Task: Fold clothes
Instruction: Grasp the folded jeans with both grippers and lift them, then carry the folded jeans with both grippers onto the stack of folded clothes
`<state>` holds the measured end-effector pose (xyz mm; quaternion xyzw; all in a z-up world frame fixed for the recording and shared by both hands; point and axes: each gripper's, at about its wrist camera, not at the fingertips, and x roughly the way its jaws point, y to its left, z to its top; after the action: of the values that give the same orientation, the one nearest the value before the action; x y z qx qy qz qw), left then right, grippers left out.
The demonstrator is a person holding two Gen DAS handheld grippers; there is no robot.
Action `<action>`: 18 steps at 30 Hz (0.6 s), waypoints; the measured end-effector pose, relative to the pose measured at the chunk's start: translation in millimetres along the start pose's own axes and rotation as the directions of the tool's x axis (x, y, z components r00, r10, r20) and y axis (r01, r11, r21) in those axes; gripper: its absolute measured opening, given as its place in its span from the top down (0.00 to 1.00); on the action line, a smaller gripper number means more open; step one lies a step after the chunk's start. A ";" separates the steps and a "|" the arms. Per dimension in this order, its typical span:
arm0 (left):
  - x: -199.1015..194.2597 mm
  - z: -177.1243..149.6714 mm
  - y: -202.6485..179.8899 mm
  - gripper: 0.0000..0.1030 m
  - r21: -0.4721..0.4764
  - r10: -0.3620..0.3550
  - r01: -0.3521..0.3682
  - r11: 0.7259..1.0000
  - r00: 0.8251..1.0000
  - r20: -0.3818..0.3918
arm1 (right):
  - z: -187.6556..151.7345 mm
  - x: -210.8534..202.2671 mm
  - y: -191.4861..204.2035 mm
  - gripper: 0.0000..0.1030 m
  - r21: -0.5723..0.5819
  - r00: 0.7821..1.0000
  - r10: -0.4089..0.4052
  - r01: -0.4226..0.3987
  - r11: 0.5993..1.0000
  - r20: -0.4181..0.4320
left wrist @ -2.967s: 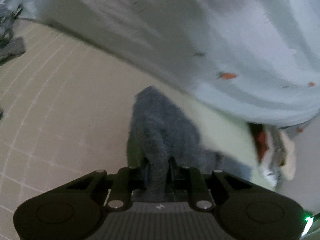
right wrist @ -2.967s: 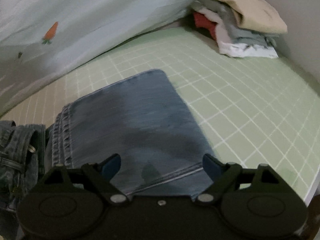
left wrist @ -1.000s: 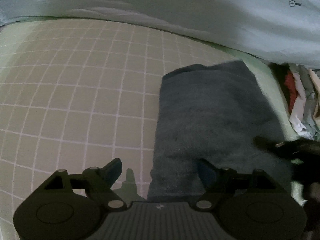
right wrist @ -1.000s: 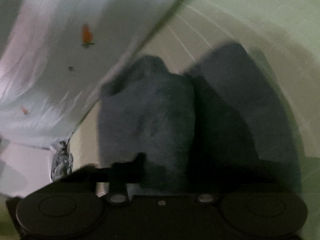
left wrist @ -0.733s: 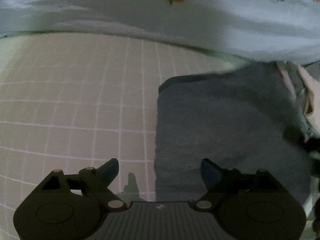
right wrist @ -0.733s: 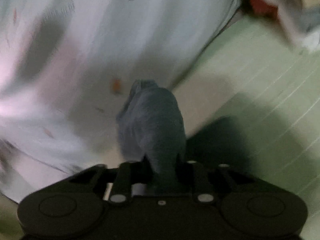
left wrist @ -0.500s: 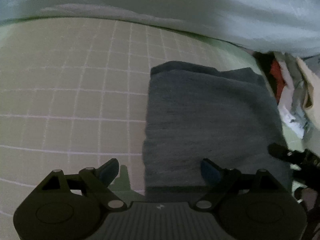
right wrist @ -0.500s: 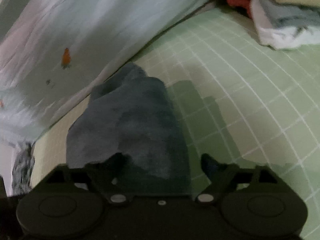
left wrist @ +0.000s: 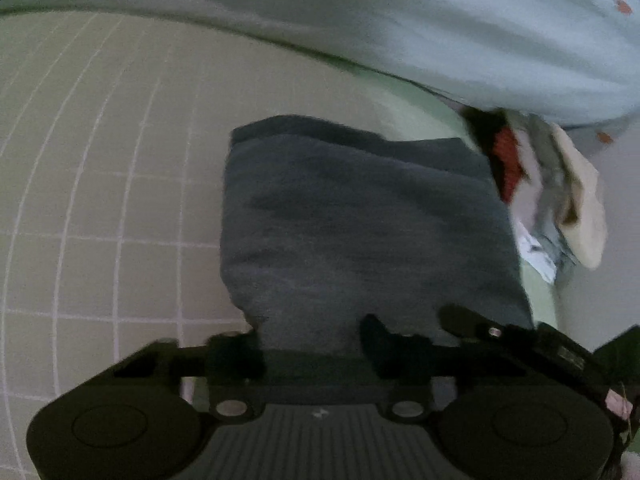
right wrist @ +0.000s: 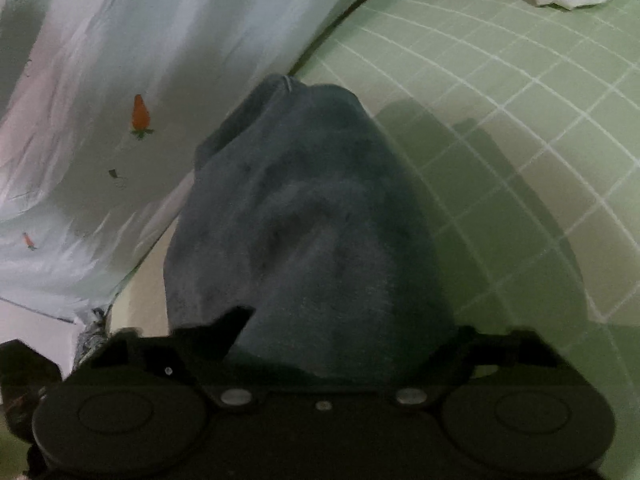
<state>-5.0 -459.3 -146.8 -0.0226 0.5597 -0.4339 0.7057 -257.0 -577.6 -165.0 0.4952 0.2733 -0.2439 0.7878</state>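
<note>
Both views are dim and soft with blur, so fine detail is hard to read. In the left wrist view the folded jeans (left wrist: 360, 224) lie as a dark blue-grey rectangle of layered denim on the bed sheet (left wrist: 100, 168), a pale green cloth with a white grid. The near edge of the jeans runs down between the fingers of the left gripper (left wrist: 310, 350), whose jaws have just been closing; the cloth fills the gap, but shadow hides whether the pads press on it, so I cannot tell if it is clamped. At the right edge of that view a dark part of the other tool (left wrist: 520, 340) cuts in, partly out of frame.

In the right wrist view the same denim bulges up in a rounded hump, its surface fuzzy and mottled. It sits between the fingers of the right gripper (right wrist: 344, 336), whose jaws have just been closing yet stand well apart; the right finger is buried behind the cloth, and contact cannot be judged.

A light blue quilt (right wrist: 120, 80) printed with small orange carrots lies rumpled along the far side. A stack of folded clothes (left wrist: 552, 200), red, white, grey and beige, sits just beyond the jeans, smeared and half cut off.
</note>
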 end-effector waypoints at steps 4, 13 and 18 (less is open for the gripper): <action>-11.8 3.3 -16.6 0.67 0.045 -0.041 0.041 0.998 0.999 0.013 | -8.7 -20.7 2.6 0.56 0.099 0.999 0.011 -0.014 0.995 0.036; -37.5 10.7 -83.5 0.67 0.228 -0.199 0.196 0.954 0.980 -0.007 | -26.1 -100.5 0.9 0.58 0.213 0.975 -0.021 -0.027 0.977 0.221; -39.4 13.8 -143.1 0.67 0.324 -0.287 0.280 0.904 0.957 -0.026 | -21.3 -162.3 -5.3 0.58 0.221 0.932 -0.055 -0.027 0.975 0.357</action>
<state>-77.7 -529.5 -37.3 0.0077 0.4635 -0.6177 0.6353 -383.2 -541.8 -67.0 0.5247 0.0986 -0.3653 0.7626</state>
